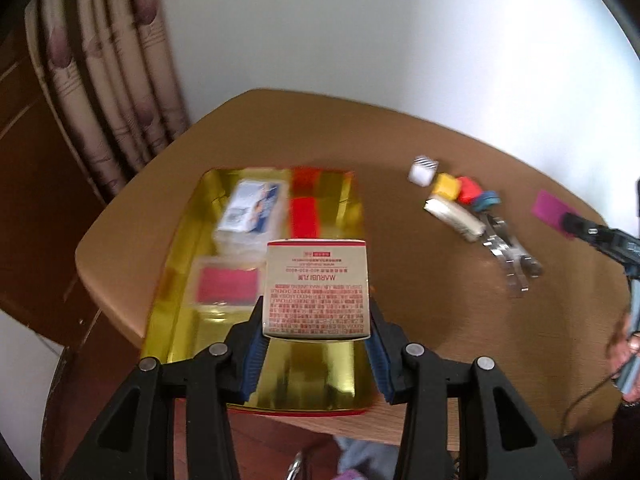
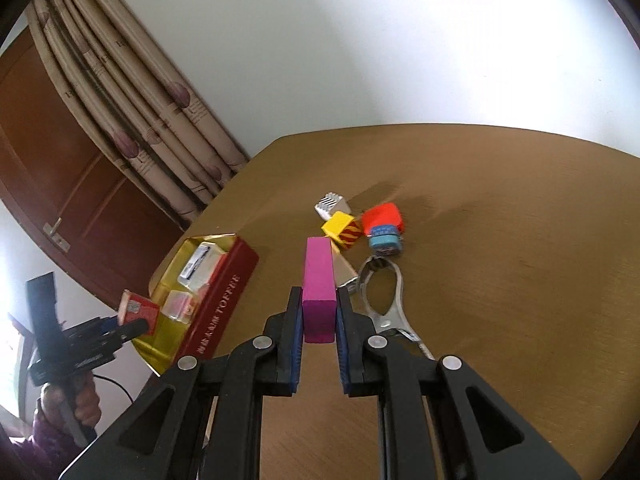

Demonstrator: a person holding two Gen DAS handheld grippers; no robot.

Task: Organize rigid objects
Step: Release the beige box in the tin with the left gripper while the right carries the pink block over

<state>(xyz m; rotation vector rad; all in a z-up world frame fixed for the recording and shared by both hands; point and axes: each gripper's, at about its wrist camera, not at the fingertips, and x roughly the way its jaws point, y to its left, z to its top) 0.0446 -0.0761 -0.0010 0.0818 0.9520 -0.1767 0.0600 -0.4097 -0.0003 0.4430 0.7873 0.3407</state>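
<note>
Carton (image 1: 318, 288) clamped in left tool (image 1: 318, 344) | block (image 2: 319, 290) clamped in right tool (image 2: 318, 350)

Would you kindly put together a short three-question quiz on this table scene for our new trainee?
1. What does the right tool hold?
2. True or false: the carton in the left tool already lies inside the gold tray.
3. Which lies loose on the table: A metal tongs, B a spoon, C a mug?

Key
1. A magenta block, gripped between its pads.
2. False: it is held above the tray.
3. A.
</note>
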